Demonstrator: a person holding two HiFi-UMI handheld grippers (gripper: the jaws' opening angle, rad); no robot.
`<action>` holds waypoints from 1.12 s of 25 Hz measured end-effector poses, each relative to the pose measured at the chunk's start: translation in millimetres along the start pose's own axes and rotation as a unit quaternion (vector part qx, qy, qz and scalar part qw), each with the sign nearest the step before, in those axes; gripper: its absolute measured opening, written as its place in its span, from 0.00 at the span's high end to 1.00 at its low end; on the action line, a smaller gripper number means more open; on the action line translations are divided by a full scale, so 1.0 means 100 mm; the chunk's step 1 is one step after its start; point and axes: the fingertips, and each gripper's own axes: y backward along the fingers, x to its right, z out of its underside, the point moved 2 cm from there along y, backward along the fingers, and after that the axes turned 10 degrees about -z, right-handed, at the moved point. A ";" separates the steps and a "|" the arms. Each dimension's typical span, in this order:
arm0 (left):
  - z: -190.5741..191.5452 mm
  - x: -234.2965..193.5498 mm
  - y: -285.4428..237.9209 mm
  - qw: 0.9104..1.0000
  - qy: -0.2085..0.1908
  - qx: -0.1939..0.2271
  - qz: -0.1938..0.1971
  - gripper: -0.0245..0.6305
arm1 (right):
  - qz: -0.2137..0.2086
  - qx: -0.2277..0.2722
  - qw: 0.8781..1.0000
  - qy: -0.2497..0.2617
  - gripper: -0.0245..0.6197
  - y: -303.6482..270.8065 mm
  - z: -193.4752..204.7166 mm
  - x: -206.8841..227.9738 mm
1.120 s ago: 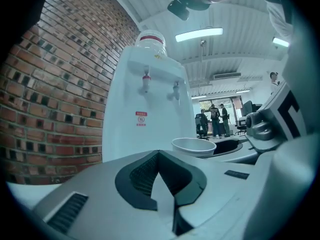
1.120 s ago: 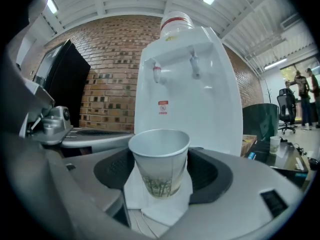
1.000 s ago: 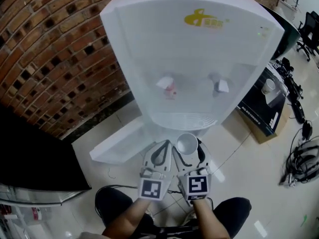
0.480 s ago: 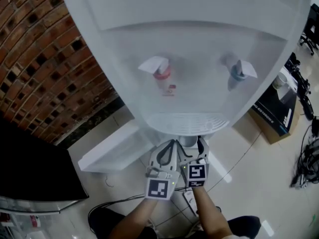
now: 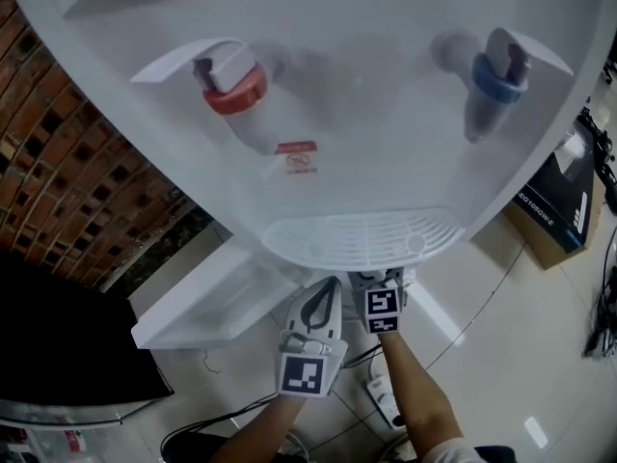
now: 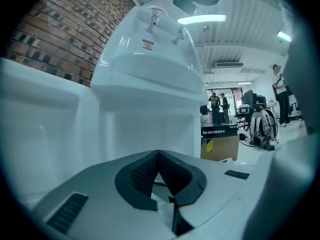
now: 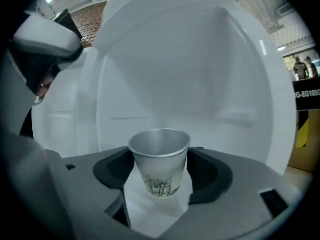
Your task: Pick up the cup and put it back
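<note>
Setting: white water dispenser (image 5: pixel 386 162) against a brick wall (image 5: pixel 58 191), on a pale tiled floor (image 5: pixel 511 355), seen steeply from above.
Taps: red-collared tap (image 5: pixel 234 87) at the head view's left, blue-collared tap (image 5: pixel 496 73) at its right, slotted drip tray (image 5: pixel 362 240) jutting out beneath both.
Right gripper (image 7: pixel 161 171): jaws spread wide and clamped on the sides of the cup (image 7: pixel 160 151), one dark pad on each flank; marker cube (image 5: pixel 383 308) just below the drip tray's edge in the head view.
Cup: paper, upright, mouth up, tree print low on its wall; held in front of the dispenser's white lower recess; tucked out of sight under the drip tray in the head view.
Left gripper (image 6: pixel 159 156): jaws pressed together tip to tip, nothing between; just beside the right gripper, pointing at the dispenser's base.
Around the base: long white panel (image 5: pixel 207 297) low at the dispenser's left, cardboard box (image 5: pixel 569 210) on the floor at its right, white power strip (image 5: pixel 384 398) by the forearms.
Background: people (image 6: pixel 216 101) standing far off across the room, in the left gripper view.
</note>
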 end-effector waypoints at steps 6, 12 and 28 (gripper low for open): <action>0.04 -0.04 0.02 1.000 -0.009 -0.003 0.000 0.97 | -0.005 -0.014 1.000 -0.015 0.42 -0.19 0.22 0.12; 0.04 -0.03 0.04 1.000 -0.008 0.000 0.000 0.97 | -0.007 -0.017 0.999 -0.026 0.32 -0.15 0.23 0.12; -0.52 -0.04 0.24 1.000 0.011 0.025 0.005 0.97 | 0.019 0.060 0.998 -0.016 0.78 1.32 -1.34 -0.76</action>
